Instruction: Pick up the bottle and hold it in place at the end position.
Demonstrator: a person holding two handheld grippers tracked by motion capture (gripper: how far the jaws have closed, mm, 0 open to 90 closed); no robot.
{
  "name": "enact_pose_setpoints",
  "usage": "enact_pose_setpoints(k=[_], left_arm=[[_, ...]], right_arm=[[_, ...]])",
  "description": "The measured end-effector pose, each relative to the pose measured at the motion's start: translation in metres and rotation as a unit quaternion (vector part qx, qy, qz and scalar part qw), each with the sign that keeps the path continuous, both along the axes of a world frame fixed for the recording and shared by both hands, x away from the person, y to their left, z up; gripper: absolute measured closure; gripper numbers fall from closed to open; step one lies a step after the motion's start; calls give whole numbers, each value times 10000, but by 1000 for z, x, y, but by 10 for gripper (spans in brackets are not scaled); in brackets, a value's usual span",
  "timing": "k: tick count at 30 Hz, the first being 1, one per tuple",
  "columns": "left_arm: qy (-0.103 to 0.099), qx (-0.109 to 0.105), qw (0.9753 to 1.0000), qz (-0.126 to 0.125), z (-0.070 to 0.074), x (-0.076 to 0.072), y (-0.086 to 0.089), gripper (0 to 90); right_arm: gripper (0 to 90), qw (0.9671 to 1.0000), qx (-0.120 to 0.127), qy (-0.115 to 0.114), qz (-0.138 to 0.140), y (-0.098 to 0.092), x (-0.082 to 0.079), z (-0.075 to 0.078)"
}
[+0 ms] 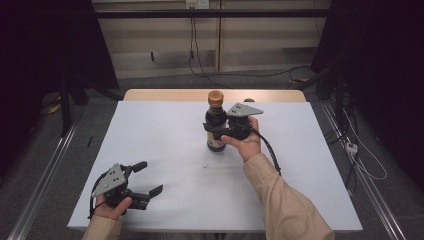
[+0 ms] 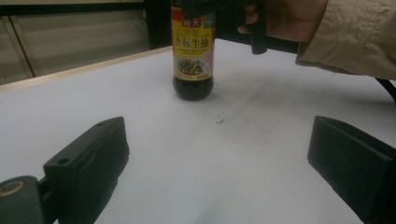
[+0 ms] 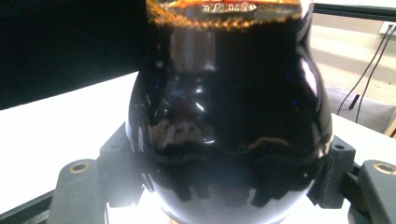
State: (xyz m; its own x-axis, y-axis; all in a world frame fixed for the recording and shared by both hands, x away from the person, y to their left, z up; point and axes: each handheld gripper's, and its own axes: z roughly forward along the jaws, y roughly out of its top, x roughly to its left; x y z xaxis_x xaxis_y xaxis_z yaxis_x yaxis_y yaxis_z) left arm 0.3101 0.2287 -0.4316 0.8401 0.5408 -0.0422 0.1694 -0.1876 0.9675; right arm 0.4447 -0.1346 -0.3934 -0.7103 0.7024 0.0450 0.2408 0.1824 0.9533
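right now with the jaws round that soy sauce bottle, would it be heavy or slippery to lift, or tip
The soy sauce bottle is dark with liquid almost up to its neck, so probably heavy for its size. Its glossy rounded shoulder may slip between the right gripper jaws. Tall on a narrow base, it could tip if pushed high.
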Motion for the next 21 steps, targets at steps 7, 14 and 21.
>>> enact_pose_setpoints(k=[7,14,21], left_arm=[[-5,17,10000,14,0,0,1,49],[21,15,10000,-6,-1,0,0,49],[51,6,10000,-15,-1,0,-2,49]], right_arm=[[269,10000,52,-15,33,0,0,-2],[268,9999,124,41,15,-3,1,-4],[268,9999,105,92,46,-5,0,-3]])
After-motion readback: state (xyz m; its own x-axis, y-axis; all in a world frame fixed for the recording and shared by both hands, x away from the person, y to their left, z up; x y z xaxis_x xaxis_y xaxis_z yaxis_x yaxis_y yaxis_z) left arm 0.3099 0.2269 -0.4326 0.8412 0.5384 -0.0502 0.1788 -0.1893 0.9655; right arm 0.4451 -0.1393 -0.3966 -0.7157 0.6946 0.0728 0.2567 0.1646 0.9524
